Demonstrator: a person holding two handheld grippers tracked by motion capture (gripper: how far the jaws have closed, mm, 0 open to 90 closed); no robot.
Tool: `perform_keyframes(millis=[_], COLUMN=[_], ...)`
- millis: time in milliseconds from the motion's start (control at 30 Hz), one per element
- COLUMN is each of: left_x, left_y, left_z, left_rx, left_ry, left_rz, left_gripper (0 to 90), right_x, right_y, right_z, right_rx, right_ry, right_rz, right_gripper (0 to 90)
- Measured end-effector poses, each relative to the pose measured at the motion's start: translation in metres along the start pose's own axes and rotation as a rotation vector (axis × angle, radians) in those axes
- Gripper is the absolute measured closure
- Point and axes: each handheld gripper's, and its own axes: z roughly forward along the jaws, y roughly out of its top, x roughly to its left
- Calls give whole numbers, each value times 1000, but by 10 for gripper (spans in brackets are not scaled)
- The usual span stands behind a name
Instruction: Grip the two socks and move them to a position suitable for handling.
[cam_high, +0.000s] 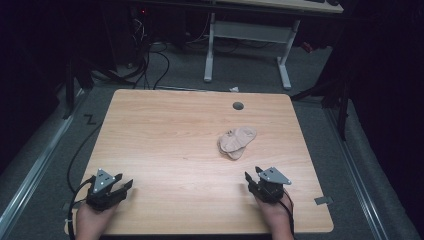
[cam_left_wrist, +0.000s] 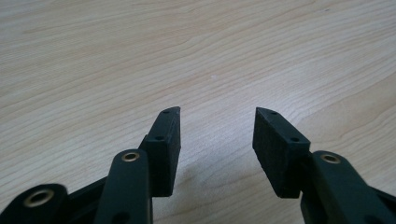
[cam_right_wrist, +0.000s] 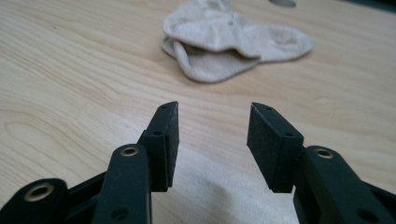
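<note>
Beige socks (cam_high: 237, 142) lie on table (cam_high: 165, 130), apart from both grippers.

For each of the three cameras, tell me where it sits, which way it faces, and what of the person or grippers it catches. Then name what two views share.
High view: fixed above the person's side, looking forward and down on the wooden table; shows both hands, the left gripper and right gripper.
Left gripper view: rides the left gripper, looking along its open jaws at bare tabletop.
Right gripper view: rides the right gripper, looking along its open jaws toward the beige socks.
Shared: the high and right gripper views both show the socks and the table's round hole.
</note>
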Motion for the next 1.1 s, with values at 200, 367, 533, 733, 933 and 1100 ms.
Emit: perform_keyframes(millis=[200,367,533,733,933,1100], left_x=[2,2,1,-1,-8,-8], left_y=[4,2,1,2,5,2], left_z=[3,2,-2,-4,-4,-8], left_rx=[-14,-11,-18,-28,-37,-48], left_ry=[-36,-39,-22,-25,-38,-35], left_rz=[-38,-27,-9,-3,24,23], left_gripper=[504,488,477,461,449,414], right_x=[0,1,4,7,10,18], right_y=[-7,-6,-2,1,5,5], right_z=[4,3,2,2,1,-3], right_rx=[32,35,20,18,6,-25], right_ry=[30,35,36,41,58,27], right_rz=[17,16,13,-1,11,2], right_gripper=[530,528,540,534,541,505])
